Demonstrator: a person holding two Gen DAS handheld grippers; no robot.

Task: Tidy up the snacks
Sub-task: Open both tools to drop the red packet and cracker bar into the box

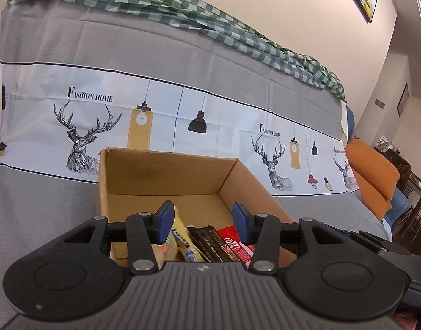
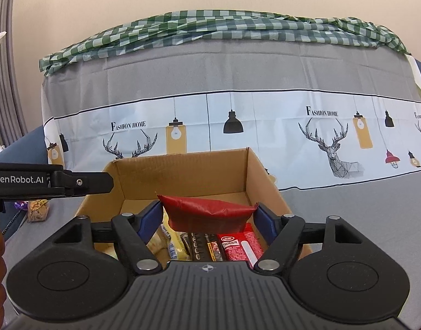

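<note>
While the right gripper (image 2: 209, 214) is clamped across a red pouch (image 2: 207, 212) above the box (image 2: 183, 170), the left gripper (image 1: 202, 221) hangs empty, fingers apart, over the same box. Pouch looks light, soft, crinkly film — likely slippery; the grip spans its width, ends bulging at the pads. Below lie packed snacks: yellow packs (image 2: 180, 243), a dark bar (image 2: 203, 246), a red pack (image 2: 239, 243). Back half of the box floor is bare — room to drop. Walls stand close on both sides.

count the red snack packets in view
2: one red packet held between the right gripper's jaws above the cardboard box, one red wrapper inside it. More may be hidden.
</note>
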